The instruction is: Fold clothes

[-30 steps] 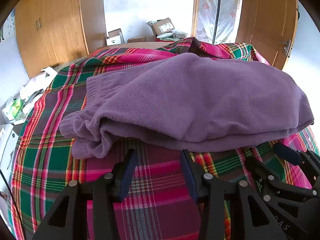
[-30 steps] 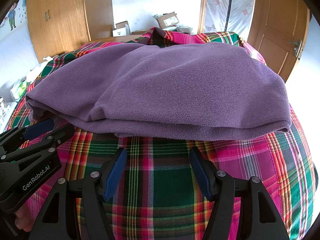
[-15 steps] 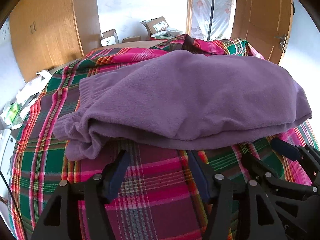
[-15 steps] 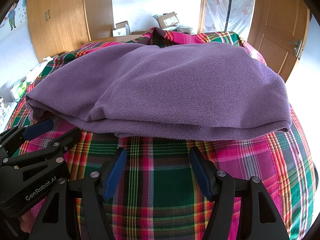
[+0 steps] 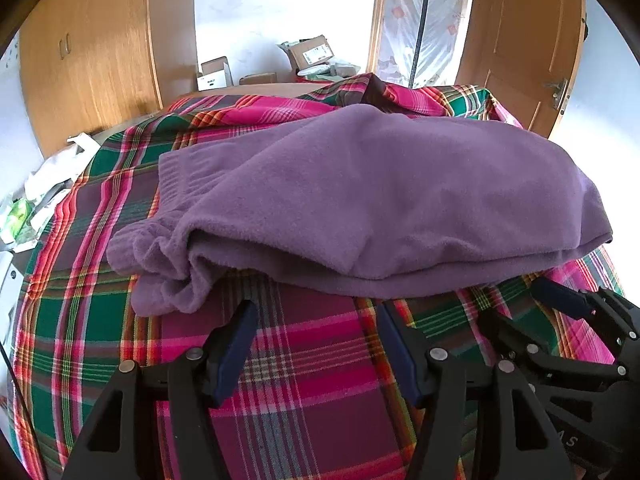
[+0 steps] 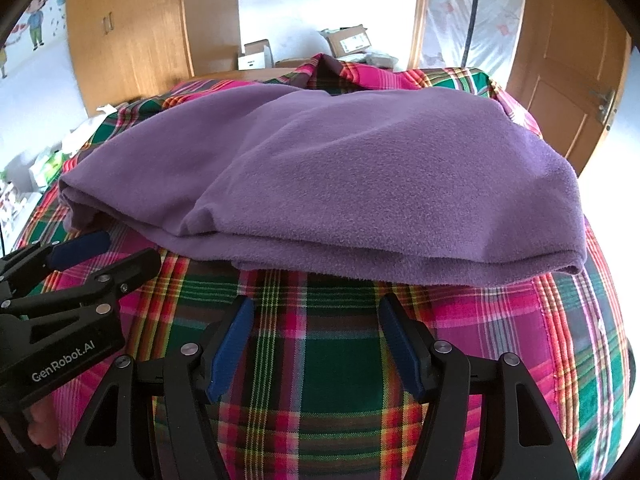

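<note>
A folded purple fleece garment (image 5: 360, 200) lies across the middle of a bed with a plaid cover (image 5: 304, 380). The left gripper (image 5: 314, 344) and right gripper (image 6: 316, 340) hover near its front edge, jaws released, empty.

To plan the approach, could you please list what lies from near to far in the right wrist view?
right gripper → plaid bedspread → folded purple fleece garment → cardboard boxes by the far wall.
</note>
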